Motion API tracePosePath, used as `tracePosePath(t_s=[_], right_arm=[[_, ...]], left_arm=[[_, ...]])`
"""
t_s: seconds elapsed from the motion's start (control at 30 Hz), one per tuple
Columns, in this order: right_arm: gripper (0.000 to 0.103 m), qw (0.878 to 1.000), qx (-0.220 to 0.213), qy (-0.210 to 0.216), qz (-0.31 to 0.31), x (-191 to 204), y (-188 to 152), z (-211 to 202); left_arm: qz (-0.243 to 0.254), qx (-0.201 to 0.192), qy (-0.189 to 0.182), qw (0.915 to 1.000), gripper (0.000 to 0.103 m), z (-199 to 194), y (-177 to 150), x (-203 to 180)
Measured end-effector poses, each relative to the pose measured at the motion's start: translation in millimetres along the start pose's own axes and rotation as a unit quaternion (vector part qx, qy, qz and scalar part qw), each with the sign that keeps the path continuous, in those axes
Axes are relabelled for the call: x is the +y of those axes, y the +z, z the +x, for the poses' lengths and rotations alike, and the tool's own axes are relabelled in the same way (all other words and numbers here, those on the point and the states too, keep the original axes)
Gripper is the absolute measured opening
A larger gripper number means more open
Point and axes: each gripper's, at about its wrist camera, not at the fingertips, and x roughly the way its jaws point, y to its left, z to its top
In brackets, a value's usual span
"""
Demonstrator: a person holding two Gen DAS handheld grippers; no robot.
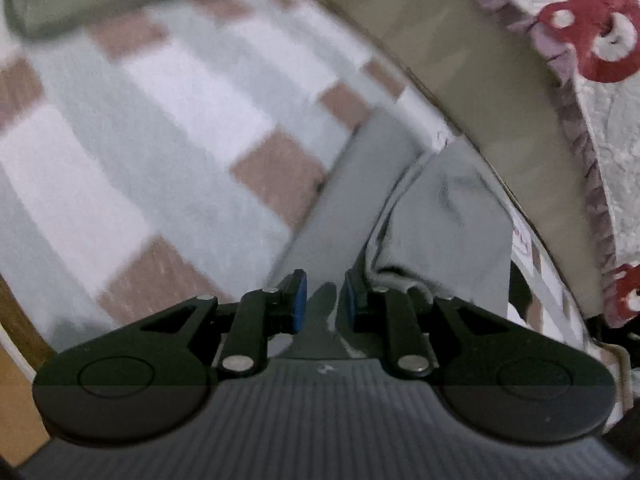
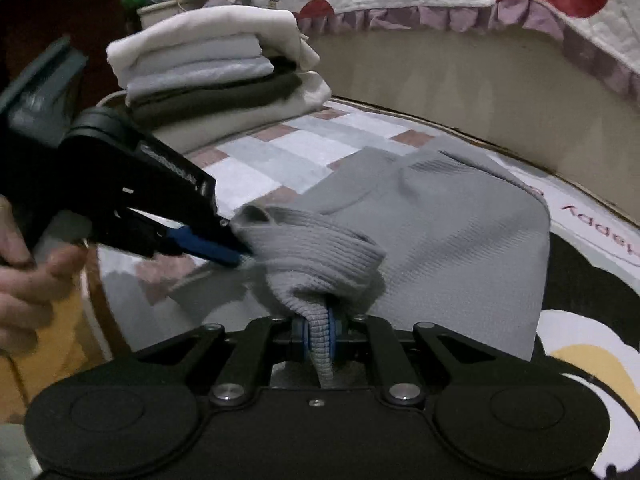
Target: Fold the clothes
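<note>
A grey ribbed knit garment (image 2: pixel 440 232) lies on the checked bed cover, bunched at its near end. My right gripper (image 2: pixel 319 330) is shut on a ribbed fold of it, and the fabric rises from between the blue pads. From the left, my left gripper (image 2: pixel 240 257) reaches in with a hand behind it, its blue fingertips (image 2: pixel 208 245) pinching the garment's cuff and holding it off the cover. In the left wrist view, my left gripper (image 1: pixel 324 300) shows a narrow gap between its pads with a sliver of the grey garment (image 1: pixel 448 216) in it.
A stack of folded clothes (image 2: pixel 208 72) sits at the back left of the bed. The checked cover (image 1: pixel 168 128) spreads to the left. A beige bed rail (image 1: pixel 460 64) and a frilled quilt with red bears (image 1: pixel 600 32) run along the far side. A black-and-white printed blanket (image 2: pixel 592 300) lies on the right.
</note>
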Motion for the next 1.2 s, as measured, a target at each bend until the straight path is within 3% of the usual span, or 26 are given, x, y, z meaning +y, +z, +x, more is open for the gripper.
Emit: tracePosePath(t_s=[0.1, 0.17, 0.23, 0.37, 0.43, 0.53, 0.57, 0.63, 0.67, 0.7, 0.73, 0.8, 0.9, 1.03, 1.1, 1.13, 1.17, 1.2], right_arm=[[0.018, 0.999, -0.010, -0.002, -0.035, 16, -2, -1], [0.027, 0.998, -0.010, -0.004, -0.069, 26, -5, -3], [0.034, 0.995, -0.009, -0.003, -0.097, 37, -5, -3], [0.038, 0.994, -0.019, 0.067, -0.079, 43, 0, -29], [0.038, 0.997, -0.002, 0.070, -0.019, 26, 4, -47], [0.040, 0.995, 0.014, 0.048, 0.085, -15, 1, -73], [0.040, 0.992, 0.017, 0.036, 0.122, -30, -2, -81], [0.041, 0.978, 0.035, 0.002, 0.208, -65, -15, -86], [0.043, 0.969, 0.042, -0.007, 0.243, -80, -22, -87], [0.043, 0.959, 0.050, -0.015, 0.277, -95, -29, -87], [0.043, 0.952, 0.056, -0.017, 0.301, -105, -34, -87], [0.043, 0.938, 0.062, -0.015, 0.339, -117, -43, -87], [0.043, 0.922, 0.071, 0.008, 0.381, -125, -49, -83], [0.045, 0.870, 0.059, 0.038, 0.488, -141, -74, -66], [0.045, 0.857, 0.039, 0.046, 0.512, -142, -79, -54], [0.040, 0.863, 0.041, 0.053, 0.501, -138, -77, -50], [0.025, 0.869, 0.043, 0.060, 0.489, -135, -75, -46], [0.022, 0.883, 0.051, 0.057, 0.463, -127, -72, -49]], left_arm=[[-0.038, -0.013, -0.032, 0.9987, 0.018, -15, 9, 4], [-0.022, -0.023, -0.029, 0.9991, 0.019, -28, 11, -2], [0.033, -0.022, 0.000, 0.9992, 0.026, -38, 8, -18], [0.116, -0.008, 0.033, 0.9927, 0.043, -45, -5, -47], [0.135, -0.002, 0.033, 0.9902, 0.044, -44, -12, -55], [0.154, 0.000, 0.039, 0.9873, 0.057, -32, -22, -65], [0.161, 0.004, 0.048, 0.9858, 0.062, -25, -26, -68], [0.188, 0.028, 0.068, 0.9795, 0.064, -6, -35, -74], [0.205, 0.034, 0.080, 0.9750, 0.059, -1, -40, -76], [0.222, 0.041, 0.091, 0.9700, 0.030, 5, -44, -78], [0.238, 0.046, 0.102, 0.9648, 0.013, 9, -48, -80], [0.253, 0.042, 0.096, 0.9618, 0.012, 5, -50, -80], [0.249, 0.027, 0.089, 0.9639, 0.012, -7, -46, -81], [0.242, 0.023, 0.073, 0.9673, 0.012, -14, -47, -79], [0.235, 0.025, 0.068, 0.9693, 0.012, -14, -51, -78], [0.227, 0.025, 0.065, 0.9715, 0.012, -15, -50, -76], [0.218, 0.026, 0.062, 0.9735, 0.012, -16, -50, -75], [0.210, 0.026, 0.058, 0.9755, 0.012, -17, -49, -73]])
